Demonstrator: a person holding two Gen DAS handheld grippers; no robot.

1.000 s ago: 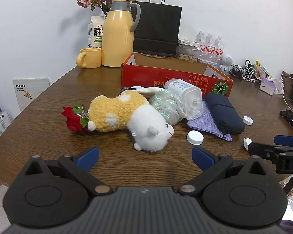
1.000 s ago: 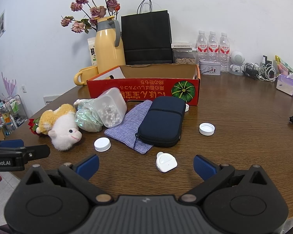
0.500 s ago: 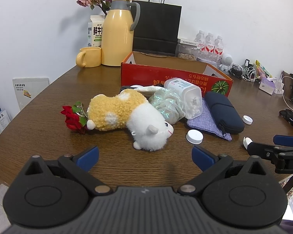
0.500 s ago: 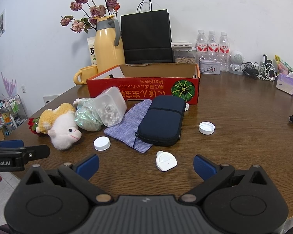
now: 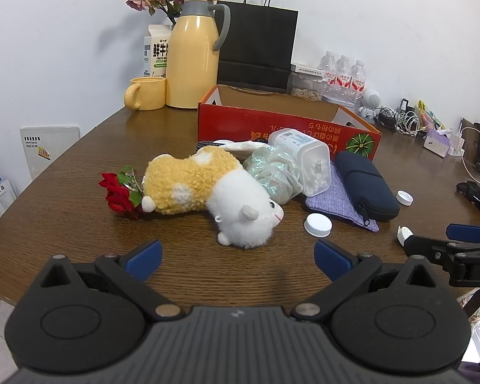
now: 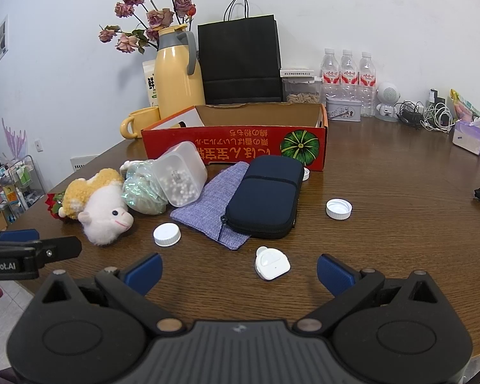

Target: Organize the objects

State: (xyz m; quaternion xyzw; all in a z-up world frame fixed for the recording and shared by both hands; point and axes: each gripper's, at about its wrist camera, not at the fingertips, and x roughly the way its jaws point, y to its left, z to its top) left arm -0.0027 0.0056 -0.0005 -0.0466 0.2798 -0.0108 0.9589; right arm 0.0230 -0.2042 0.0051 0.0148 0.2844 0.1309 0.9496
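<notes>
A yellow and white plush sheep [image 5: 208, 192] [image 6: 96, 204] lies on its side on the brown table, a red rose [image 5: 120, 196] behind it. Beside it rest a clear jar of white beads [image 5: 307, 163] [image 6: 180, 177], a shiny bag [image 5: 272, 172], a lilac pouch [image 6: 214, 206] and a navy zip case [image 5: 364, 184] [image 6: 265, 200]. White caps [image 5: 318, 225] [image 6: 167, 234] [image 6: 338, 208] and a small white device [image 6: 271, 263] lie loose. The red cardboard box [image 5: 284, 128] [image 6: 236, 142] stands open behind. My left gripper [image 5: 238, 257] is open in front of the sheep. My right gripper [image 6: 239, 270] is open around the white device.
At the back stand a yellow jug [image 5: 193, 54], a yellow mug [image 5: 145, 93], a milk carton [image 5: 156, 51], a black paper bag [image 6: 240, 60] and three water bottles [image 6: 348, 70]. Cables [image 6: 432, 116] and a tissue box [image 6: 468, 134] lie far right. The table edge runs near both grippers.
Both views have shifted very slightly; the objects sit a touch higher in frame than one second ago. Nothing on the table has moved, and both grippers have stayed open.
</notes>
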